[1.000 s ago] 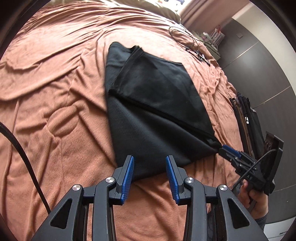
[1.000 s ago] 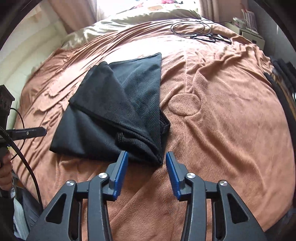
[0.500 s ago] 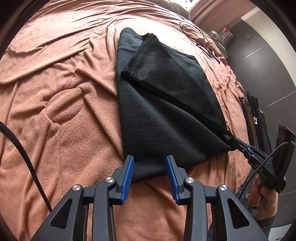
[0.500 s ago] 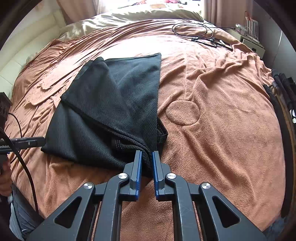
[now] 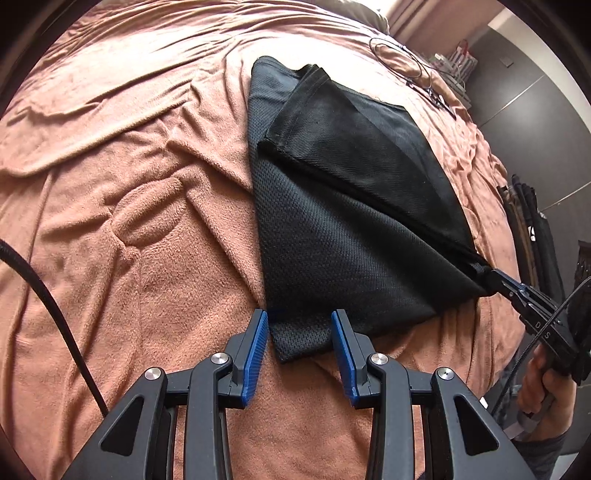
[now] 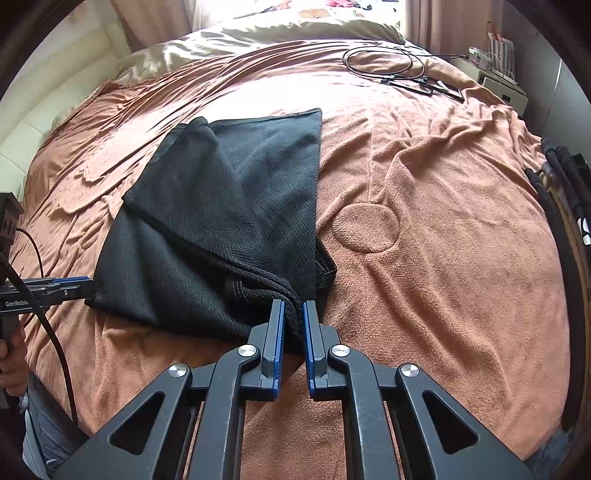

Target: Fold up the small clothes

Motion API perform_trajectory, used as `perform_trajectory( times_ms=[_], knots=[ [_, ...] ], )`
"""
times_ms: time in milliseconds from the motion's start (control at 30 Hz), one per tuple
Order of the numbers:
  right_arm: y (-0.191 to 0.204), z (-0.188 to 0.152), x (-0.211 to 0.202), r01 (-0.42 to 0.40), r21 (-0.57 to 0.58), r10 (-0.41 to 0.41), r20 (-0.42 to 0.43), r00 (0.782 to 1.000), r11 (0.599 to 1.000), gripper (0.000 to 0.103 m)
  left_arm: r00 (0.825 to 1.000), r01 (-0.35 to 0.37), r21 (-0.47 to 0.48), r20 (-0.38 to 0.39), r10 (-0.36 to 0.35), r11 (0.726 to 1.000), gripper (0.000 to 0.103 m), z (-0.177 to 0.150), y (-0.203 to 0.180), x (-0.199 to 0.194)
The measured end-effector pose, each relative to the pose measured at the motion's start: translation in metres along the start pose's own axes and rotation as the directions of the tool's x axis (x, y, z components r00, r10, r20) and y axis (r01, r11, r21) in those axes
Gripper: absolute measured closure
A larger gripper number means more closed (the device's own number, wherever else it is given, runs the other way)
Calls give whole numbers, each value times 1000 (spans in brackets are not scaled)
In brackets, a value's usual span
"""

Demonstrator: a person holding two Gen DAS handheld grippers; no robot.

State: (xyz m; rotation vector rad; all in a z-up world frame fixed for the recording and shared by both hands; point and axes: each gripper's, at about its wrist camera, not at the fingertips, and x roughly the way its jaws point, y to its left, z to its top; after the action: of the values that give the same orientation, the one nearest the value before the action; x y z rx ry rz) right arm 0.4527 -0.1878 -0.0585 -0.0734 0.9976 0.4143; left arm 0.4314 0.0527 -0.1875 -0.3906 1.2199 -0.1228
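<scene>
Working on a wide bed under a rumpled terracotta fleece blanket [image 6: 443,184], with a cream satin pillow [image 6: 295,33] at the far end, dark glossy wardrobe panels [image 5: 524,85] off to one side and a loose coil of thin black cable [image 6: 384,61] lying well apart from the job. Folding a black mesh garment [image 6: 221,206], lying mid-bed, already doubled once on a diagonal so that one flap is covering the far half. Now pinching its near right corner with the right gripper [image 6: 293,314]: fingers that were spread wide a second ago are clamping the thick hemmed edge, with only a sliver of fabric showing between the blue pads. Closing in with the left gripper [image 5: 299,332] too, having crept forward so that the near left corner is now sitting between its fingers, which are still spread apart and not yet biting. Judging from this, securing both near corners for the next fold away from the body, probably needing the left pinch first.
</scene>
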Motion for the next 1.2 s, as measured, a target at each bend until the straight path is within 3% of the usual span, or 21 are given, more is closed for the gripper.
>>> perform_trajectory(
  times_ms=[133,167,200,267,400,733,1100,1200],
  knots=[
    [-2,-1,0,-4,12,4,0,1000,1000,97,999,12,-26,-30,-12,1000,65,0,3,11],
    [-3,-1,0,-6,16,6,0,1000,1000,97,1000,14,-23,-22,-14,1000,70,0,2,11],
    [-4,-1,0,-10,20,10,0,1000,1000,97,999,30,-21,-17,-30,999,83,0,2,10],
    [-7,-1,1,-18,33,18,-1,1000,999,98,999,45,-29,-16,-45,999,91,1,3,10],
    [-10,1,2,-41,58,41,1,999,997,98,997,71,-53,1,-71,996,97,2,14,2],
    [-17,5,0,-124,118,125,3,992,985,99,993,114,-104,12,-114,988,97,-1,34,-1],
    [-45,-3,21,-39,212,52,-53,997,976,99,990,139,-111,-5,-140,984,97,-6,38,1],
    [-49,-3,11,-69,222,79,-38,996,973,99,988,154,-124,-10,-156,980,96,-7,41,-1]
  ],
)
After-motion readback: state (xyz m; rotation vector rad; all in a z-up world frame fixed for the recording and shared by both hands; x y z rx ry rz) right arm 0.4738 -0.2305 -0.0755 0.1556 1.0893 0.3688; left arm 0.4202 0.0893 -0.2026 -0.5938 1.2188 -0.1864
